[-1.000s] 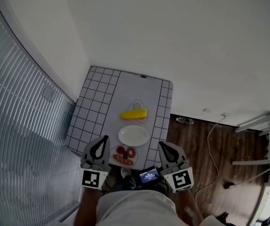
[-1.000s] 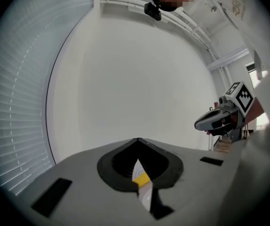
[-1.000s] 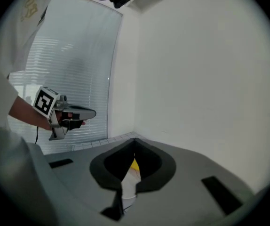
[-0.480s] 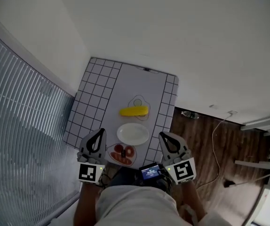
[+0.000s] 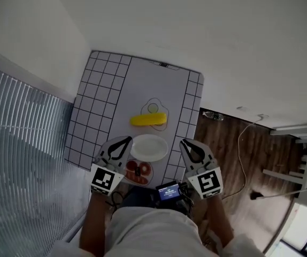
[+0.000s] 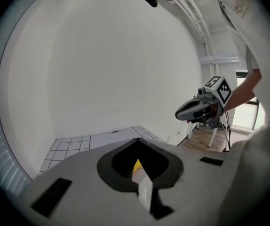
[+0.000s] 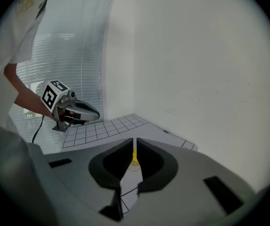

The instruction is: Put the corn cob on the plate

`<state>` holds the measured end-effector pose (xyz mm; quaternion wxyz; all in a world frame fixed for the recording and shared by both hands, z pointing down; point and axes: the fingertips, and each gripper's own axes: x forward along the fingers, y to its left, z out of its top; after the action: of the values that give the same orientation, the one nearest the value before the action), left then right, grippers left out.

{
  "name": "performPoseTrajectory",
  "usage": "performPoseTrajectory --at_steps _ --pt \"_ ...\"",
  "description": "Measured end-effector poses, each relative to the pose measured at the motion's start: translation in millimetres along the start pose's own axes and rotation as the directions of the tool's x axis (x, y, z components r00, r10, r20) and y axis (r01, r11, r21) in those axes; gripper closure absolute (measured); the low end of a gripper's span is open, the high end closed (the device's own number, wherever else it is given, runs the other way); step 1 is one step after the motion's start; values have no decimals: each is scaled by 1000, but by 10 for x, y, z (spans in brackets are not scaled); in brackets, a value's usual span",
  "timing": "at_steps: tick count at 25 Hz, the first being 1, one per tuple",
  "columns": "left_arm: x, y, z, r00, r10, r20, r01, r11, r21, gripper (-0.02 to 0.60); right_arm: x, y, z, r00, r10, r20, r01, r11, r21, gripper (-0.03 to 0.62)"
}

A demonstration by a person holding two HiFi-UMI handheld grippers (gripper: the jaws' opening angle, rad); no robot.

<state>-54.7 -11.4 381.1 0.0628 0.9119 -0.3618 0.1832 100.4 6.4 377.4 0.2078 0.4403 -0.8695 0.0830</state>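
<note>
A yellow corn cob (image 5: 148, 120) lies across the middle of the table, on a drawn egg outline, just beyond an empty white plate (image 5: 149, 147). My left gripper (image 5: 125, 141) hangs shut and empty at the plate's near left. My right gripper (image 5: 184, 143) is at the plate's near right, over the table's edge. Its jaws have just been opening to a narrow slit, with nothing between them. In the left gripper view the left gripper (image 6: 137, 140) points at the corn cob (image 6: 136, 165). The right gripper (image 7: 134, 142) frames the corn cob (image 7: 134, 160) too.
A small plate of red food (image 5: 138, 172) sits at the near edge, between my hands. The table (image 5: 102, 90) has a checked cloth with a plain centre strip. White walls stand behind it, window blinds (image 5: 20, 143) to the left, and wooden floor with a cable (image 5: 233, 143) to the right.
Both grippers have come forward and lower toward the table and now flank the white plate. The corn cob and plates have not moved.
</note>
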Motion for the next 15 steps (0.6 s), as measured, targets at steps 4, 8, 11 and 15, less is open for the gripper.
performPoseTrajectory --at_steps 4,8,11,15 --pt "120 73 -164 998 -49 -40 49 999 -16 575 106 23 -145 998 5 -57 -5 1000 14 565" --pt "208 161 -330 995 -82 -62 80 996 -30 574 282 28 -295 995 21 -96 -20 1000 10 551" --pt "272 215 -476 992 -93 -81 91 996 -22 574 410 37 -419 992 39 -121 -38 999 8 545" --pt "330 277 -634 989 -107 -105 104 994 -33 567 528 18 -545 985 58 -165 -54 998 26 519"
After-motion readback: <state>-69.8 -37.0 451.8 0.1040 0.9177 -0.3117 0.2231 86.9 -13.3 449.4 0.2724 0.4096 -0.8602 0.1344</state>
